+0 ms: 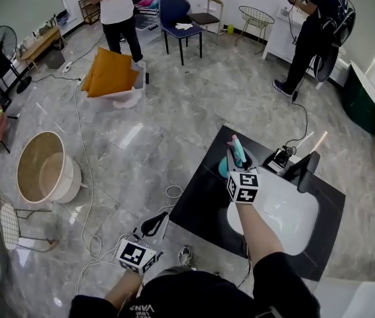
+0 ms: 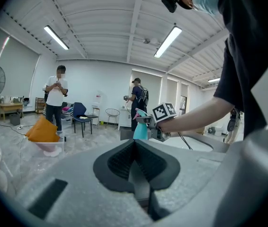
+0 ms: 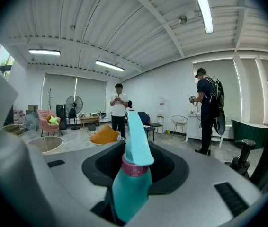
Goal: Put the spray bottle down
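A teal spray bottle with a pink collar stands upright between the jaws of my right gripper, which is shut on its body. It hangs over the far left corner of a black counter; I cannot tell whether its base touches the top. In the right gripper view the spray bottle fills the gap between the jaws. The left gripper view shows the spray bottle ahead, held beside the marker cube. My left gripper stays low at the left above the floor, jaws together and holding nothing.
A white sink basin and a black faucet sit in the counter right of the bottle. On the floor lie cables, a round wooden tub and an orange cushion. Two people stand at the back.
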Action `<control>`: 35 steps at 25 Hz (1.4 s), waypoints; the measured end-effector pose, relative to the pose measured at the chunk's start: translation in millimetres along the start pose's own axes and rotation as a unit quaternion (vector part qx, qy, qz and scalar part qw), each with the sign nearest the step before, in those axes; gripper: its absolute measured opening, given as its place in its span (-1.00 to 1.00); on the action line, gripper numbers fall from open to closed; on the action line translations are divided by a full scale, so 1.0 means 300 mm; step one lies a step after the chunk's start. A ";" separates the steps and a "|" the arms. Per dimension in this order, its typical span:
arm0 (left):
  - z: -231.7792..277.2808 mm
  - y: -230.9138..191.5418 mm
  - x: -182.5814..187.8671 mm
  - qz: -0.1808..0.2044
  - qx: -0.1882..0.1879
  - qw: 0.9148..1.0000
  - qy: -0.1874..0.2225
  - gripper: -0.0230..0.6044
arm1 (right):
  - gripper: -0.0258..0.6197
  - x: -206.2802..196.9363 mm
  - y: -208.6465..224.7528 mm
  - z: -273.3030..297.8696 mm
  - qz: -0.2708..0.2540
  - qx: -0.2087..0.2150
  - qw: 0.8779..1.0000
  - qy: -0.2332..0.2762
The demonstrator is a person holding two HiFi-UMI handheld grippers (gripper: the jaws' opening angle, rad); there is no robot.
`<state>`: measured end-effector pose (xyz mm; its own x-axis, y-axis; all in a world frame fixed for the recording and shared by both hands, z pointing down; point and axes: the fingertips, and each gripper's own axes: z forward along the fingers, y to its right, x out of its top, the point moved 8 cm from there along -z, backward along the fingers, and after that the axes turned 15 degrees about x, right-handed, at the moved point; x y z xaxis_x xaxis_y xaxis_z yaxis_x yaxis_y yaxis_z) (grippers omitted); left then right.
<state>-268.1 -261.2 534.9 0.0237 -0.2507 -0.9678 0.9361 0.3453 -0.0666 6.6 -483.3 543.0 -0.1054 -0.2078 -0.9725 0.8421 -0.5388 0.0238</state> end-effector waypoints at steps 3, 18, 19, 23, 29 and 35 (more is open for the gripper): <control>-0.001 0.014 0.002 -0.002 0.000 1.000 0.001 -0.90 | -0.43 -0.005 0.008 0.003 0.011 0.006 1.000 -0.007; -0.039 0.103 0.003 0.006 0.006 1.000 -0.003 -0.90 | -0.04 0.002 -0.036 -0.139 0.041 0.049 0.998 0.005; -0.043 0.116 0.004 0.006 0.005 1.000 -0.002 -0.90 | -0.04 0.004 -0.041 -0.157 0.041 0.052 0.998 0.007; -0.058 0.172 0.012 0.007 0.001 1.000 0.003 -0.90 | -0.04 0.006 -0.060 -0.238 0.041 0.064 0.997 0.010; -0.102 0.263 0.010 0.006 0.002 1.000 0.007 -0.90 | -0.04 0.028 -0.103 -0.389 0.049 0.088 0.995 0.029; -0.171 0.365 0.007 0.004 0.009 1.000 0.014 -0.90 | -0.13 0.048 -0.161 -0.575 0.054 0.111 0.991 0.048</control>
<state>-183.5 -177.5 513.2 0.0213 -0.2226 -0.9747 0.9424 0.3300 -0.0548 55.8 -319.5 487.9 0.0385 -0.2015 -0.9787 0.7076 -0.6861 0.1691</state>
